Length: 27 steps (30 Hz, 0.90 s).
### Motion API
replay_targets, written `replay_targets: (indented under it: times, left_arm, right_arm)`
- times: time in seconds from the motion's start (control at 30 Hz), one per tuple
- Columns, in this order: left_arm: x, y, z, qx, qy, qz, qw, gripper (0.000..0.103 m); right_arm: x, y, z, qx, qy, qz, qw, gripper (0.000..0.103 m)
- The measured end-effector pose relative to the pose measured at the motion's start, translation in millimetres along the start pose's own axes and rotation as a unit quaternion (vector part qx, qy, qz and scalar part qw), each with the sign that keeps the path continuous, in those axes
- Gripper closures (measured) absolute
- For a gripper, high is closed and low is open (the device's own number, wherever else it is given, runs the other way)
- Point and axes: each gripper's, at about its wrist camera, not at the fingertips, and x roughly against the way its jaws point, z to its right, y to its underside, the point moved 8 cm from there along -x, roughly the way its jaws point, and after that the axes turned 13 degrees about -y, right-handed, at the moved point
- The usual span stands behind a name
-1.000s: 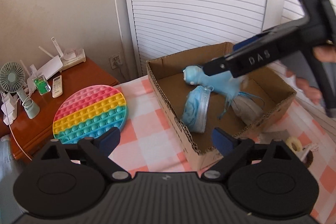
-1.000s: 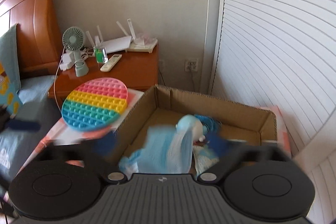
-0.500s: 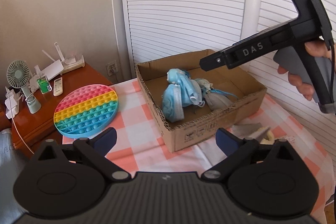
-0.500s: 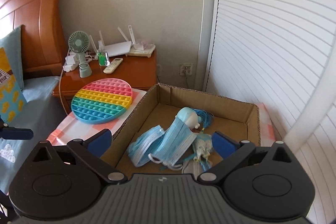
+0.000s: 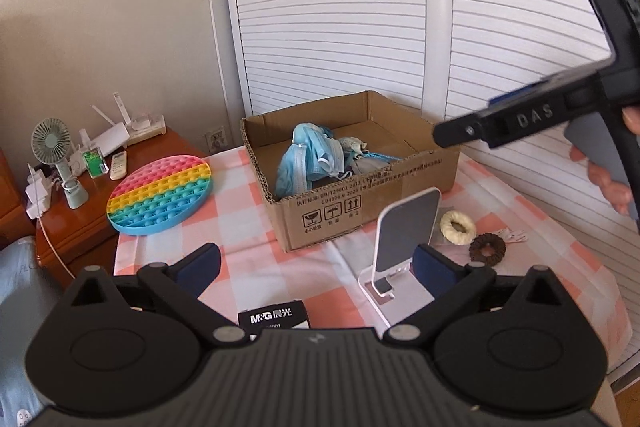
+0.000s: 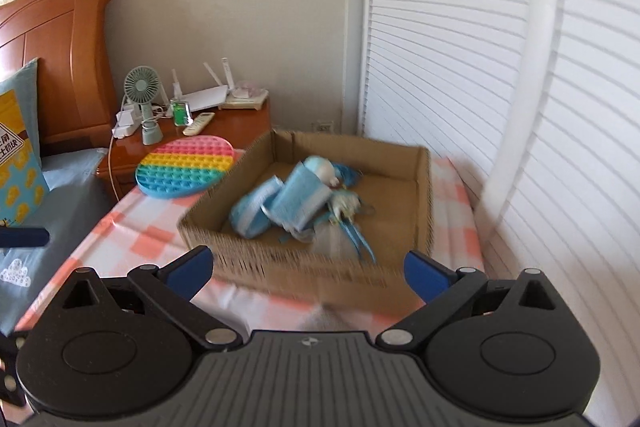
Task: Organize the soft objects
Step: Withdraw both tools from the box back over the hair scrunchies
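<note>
Bedroom setup: checked pink-and-white tablecloth (image 5: 248, 259) on a table hard against louvered doors, wooden nightstand (image 5: 80, 223) to the far left. Cardboard box (image 5: 360, 195) sits mid-table as the collection bin, top open so we can drop things in from above. Blue face masks (image 5: 308, 163) and a small blue plush plus some grey fabric are already piled inside it, toward its left half. Still loose on the cloth, just right of the box: a cream scrunchie (image 5: 458, 227) and a dark brown scrunchie (image 5: 487, 247), side by side behind a white phone stand (image 5: 404, 231). Rainbow pop-it mat (image 5: 160, 195) lies flat at the far left corner, overhanging toward the nightstand; soft too, so probably a candidate. Our left gripper (image 5: 316, 265) hovers near the table's near edge, jaws wide, nothing between them. Right gripper (image 6: 306, 269) is up over the box's near wall, jaws also wide and empty; that view is motion-blurred. Our read: scrunchies are the next pick, right side is closest.
</note>
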Motion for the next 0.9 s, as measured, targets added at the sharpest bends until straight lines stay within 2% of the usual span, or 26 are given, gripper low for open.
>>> replay_targets:
  times: [0.1, 0.27, 0.43, 0.63, 0.9]
  left_arm:
    - [6.4, 7.6, 10.4, -0.007, -0.007, 0.010, 0.9999, 0.001]
    - [10.6, 21.6, 31.1, 0.000, 0.022, -0.005, 0.9997, 0.001]
    - [10.3, 32.0, 48.8, -0.001, 0.046, -0.021, 0.9987, 0.001]
    - [5.3, 41.6, 60.9, -0.001, 0.060, -0.038, 0.9975, 0.001]
    - [-5.5, 48.8, 71.8, -0.011, 0.071, -0.055, 0.9959, 0.001]
  right_arm:
    - [12.1, 26.6, 7.6, -0.019, 0.015, 0.007, 1.000, 0.000]
    - [22.6, 72.5, 14.1, -0.005, 0.067, 0.005, 0.998, 0.000]
    - [20.9, 110.1, 13.5, 0.000, 0.068, -0.019, 0.998, 0.000]
    - [8.7, 131.1, 15.4, -0.002, 0.070, -0.039, 0.997, 0.000]
    - [-10.4, 133.7, 15.7, 0.011, 0.055, -0.051, 0.997, 0.000]
